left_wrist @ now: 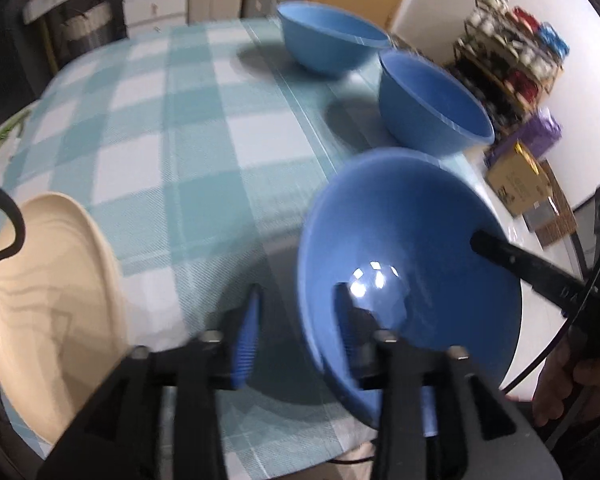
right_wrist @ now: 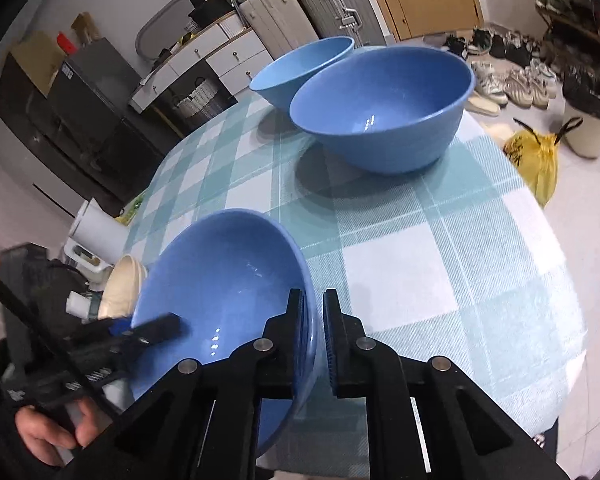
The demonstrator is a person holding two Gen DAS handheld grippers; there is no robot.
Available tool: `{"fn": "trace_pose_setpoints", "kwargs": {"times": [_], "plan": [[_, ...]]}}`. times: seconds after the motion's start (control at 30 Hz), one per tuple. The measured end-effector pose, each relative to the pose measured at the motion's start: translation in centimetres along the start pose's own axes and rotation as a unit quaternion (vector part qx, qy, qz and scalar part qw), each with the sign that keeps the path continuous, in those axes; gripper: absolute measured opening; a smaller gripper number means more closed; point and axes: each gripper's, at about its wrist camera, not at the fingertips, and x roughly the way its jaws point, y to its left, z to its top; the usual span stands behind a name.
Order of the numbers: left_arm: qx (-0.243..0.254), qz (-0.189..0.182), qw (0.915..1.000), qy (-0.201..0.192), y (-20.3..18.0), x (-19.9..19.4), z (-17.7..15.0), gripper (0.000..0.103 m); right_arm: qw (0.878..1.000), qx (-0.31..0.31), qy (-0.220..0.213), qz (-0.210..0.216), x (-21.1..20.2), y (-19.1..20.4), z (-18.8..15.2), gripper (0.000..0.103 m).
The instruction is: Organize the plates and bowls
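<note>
The tilted blue bowl [right_wrist: 220, 280] is clamped at its rim by the right tool [right_wrist: 313, 320]; the left tool [left_wrist: 296, 320] is spread apart astride the opposite rim.

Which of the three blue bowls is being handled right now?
On the checked cloth, two blue bowls sit upright toward the far end. The handled bowl is the nearest one, tilted on its side at the near edge. The right gripper pinches its rim, which sets it apart.

Beyond the jaws stood grey suitcases [right_wrist: 300, 12]; shoes [right_wrist: 512, 76] and a yellow bag [right_wrist: 536, 164] lay to their right.
</note>
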Motion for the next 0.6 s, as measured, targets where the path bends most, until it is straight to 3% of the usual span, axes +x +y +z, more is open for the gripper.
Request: {"fn": "trace_pose_setpoints", "kwargs": {"times": [0.17, 0.23, 0.37, 0.5, 0.6], "plan": [[-0.023, 0.001, 0.9989, -0.042, 1.0, -2.5, -0.1, 0.047, 0.999, -0.005, -0.036, 0.006, -1.6, 0.0, 0.3, 0.029], [-0.024, 0.01, 0.9975, -0.066, 1.1, -4.1, -0.6, 0.047, 0.998, -0.016, -0.059, 0.012, -2.7, 0.4, 0.4, 0.047], [-0.05, 0.032, 0.9868, -0.15, 2.1, -8.7, -2.4, 0.047, 0.993, -0.046, -0.103, 0.019, -5.0, 1.4, 0.2, 0.051], [-0.097, 0.063, 0.9585, -0.26, 4.6, -14.3, -5.7, 0.048, 0.988, -0.067, -0.133, 0.034, -6.8, 2.0, -0.2, 0.052], [-0.143, 0.098, 0.9201, -0.351, 7.4, -19.1, -9.0, 0.05, 0.984, -0.079, -0.153, 0.042, -7.7, 2.4, -0.5, 0.057]]}}
